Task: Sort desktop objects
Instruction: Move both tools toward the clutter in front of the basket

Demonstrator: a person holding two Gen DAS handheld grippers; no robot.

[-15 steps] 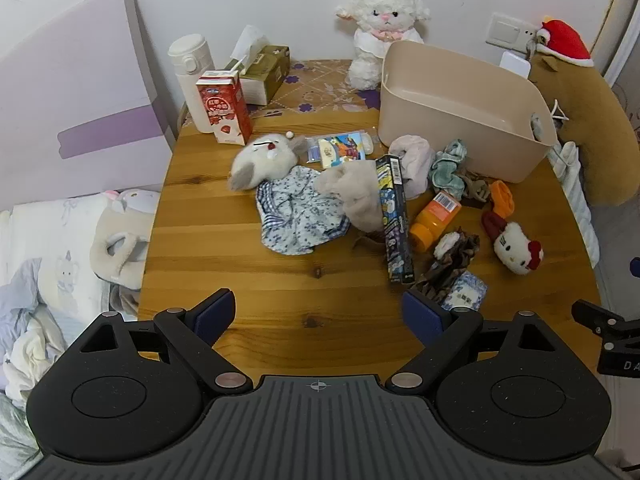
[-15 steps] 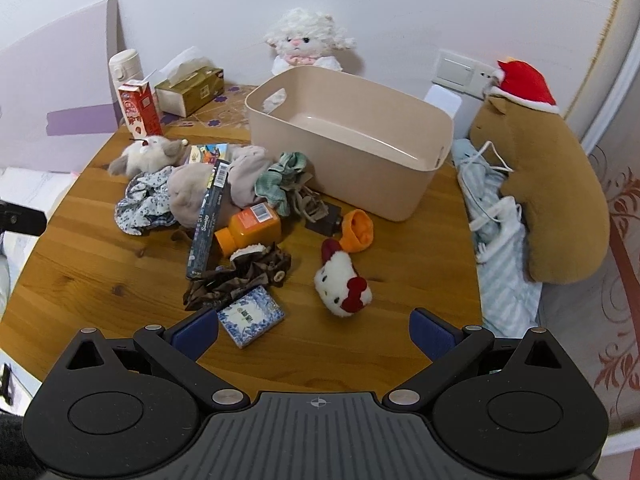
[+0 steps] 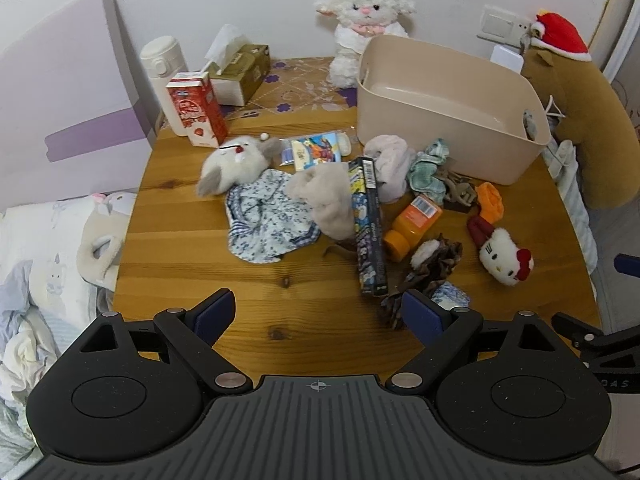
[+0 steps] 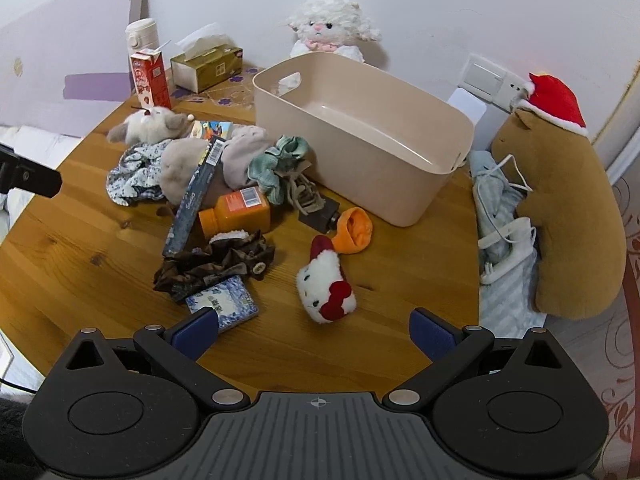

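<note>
Clutter sits mid-desk [image 3: 168, 280]. The long dark box [image 3: 368, 224] leans on the grey plush [image 3: 328, 200], its long axis running twelve to six. The orange bottle [image 3: 412, 222] lies at its three o'clock, cap toward seven. The empty beige bin [image 3: 448, 120] waits at one o'clock. Left claw [image 3: 318, 312] and right claw [image 4: 314, 330] hover wide open, holding nothing.

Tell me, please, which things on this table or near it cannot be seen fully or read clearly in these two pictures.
- Long dark box: print too small to read, both views.
- Brown item: left wrist view, mostly hidden under the beige cloth.
- Beige bin: near inner floor hidden by its own front wall, both views.
- White lamb toy: right wrist view, lower body hidden behind the bin.
- Table: near edge covered by the fingers' housing.
</note>
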